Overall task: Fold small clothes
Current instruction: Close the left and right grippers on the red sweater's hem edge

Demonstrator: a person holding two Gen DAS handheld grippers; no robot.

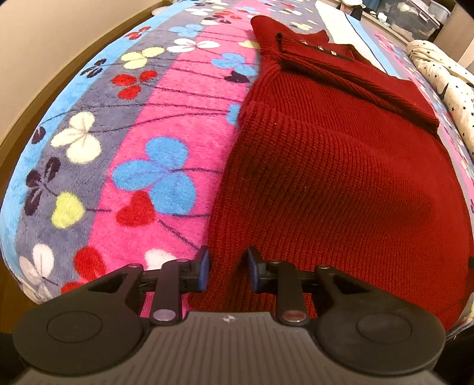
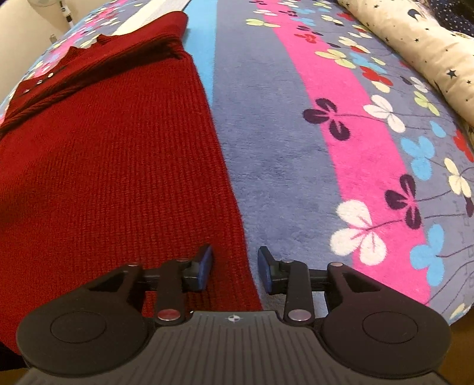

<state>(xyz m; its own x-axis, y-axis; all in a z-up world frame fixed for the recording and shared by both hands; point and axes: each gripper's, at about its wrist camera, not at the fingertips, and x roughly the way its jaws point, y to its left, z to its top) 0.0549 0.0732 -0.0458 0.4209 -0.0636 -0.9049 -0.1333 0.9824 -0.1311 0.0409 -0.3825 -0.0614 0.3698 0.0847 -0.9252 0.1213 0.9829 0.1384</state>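
Grippers point steeply down: left gripper (image 1: 226, 271) and right gripper (image 2: 235, 271) each pinch the red sweater (image 1: 340, 177) hem; bare blanket (image 2: 281, 148) toward 3 o'clock.

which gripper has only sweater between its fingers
The left gripper: the red sweater fills its whole gap. The right gripper straddles the sweater's edge, with blanket showing beside its right finger.

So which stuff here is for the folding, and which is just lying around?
For the folding:
- red sweater, sleeves already folded in
- left gripper, at its near left corner
- right gripper, at its near right corner

Just lying around:
- flowery blanket, underneath the sweater
- starry white bedding, bunched off to one side
- clear storage box, far behind
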